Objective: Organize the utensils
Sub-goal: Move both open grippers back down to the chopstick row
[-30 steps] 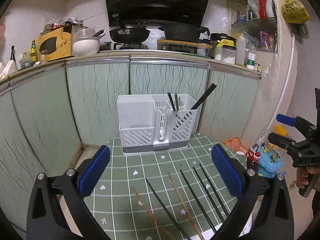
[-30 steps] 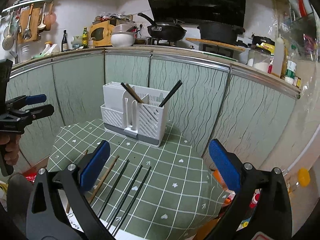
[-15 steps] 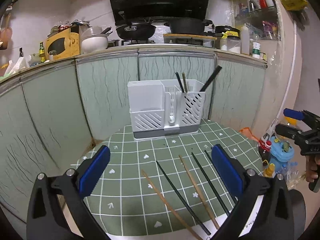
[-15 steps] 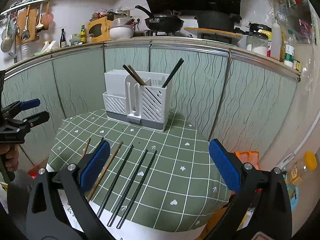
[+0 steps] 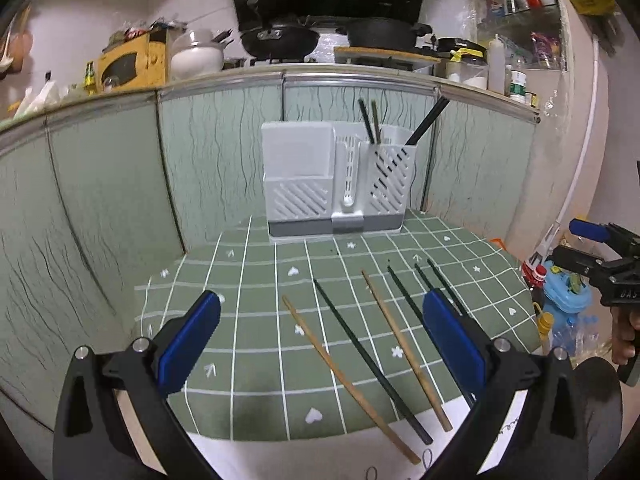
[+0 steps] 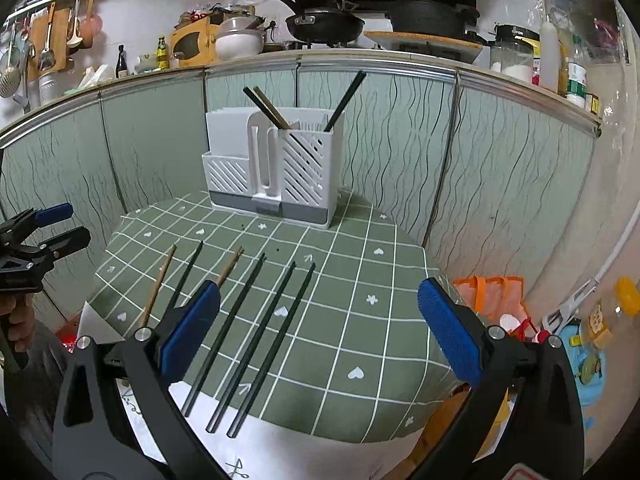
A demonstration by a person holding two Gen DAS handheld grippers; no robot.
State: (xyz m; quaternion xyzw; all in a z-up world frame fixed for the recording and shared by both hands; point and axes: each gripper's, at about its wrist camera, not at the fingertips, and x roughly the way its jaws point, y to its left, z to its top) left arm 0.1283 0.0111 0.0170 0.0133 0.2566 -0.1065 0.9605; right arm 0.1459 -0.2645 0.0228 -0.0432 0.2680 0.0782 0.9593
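A white slotted utensil holder stands at the far edge of the green checked table; it also shows in the right wrist view. Three chopsticks stand in its right compartment. Several loose chopsticks lie on the table: wooden ones and black ones. My left gripper is open and empty above the table's near edge. My right gripper is open and empty above the black chopsticks.
Pale green cabinet panels rise behind the table under a cluttered counter with pots. Right of the table lie an orange bag and bottles on the floor. A white sheet hangs under the table's near edge.
Both grippers have pulled back and risen, so more of the table and the whole length of the loose chopsticks show. Both stay open. The chopsticks have not moved.
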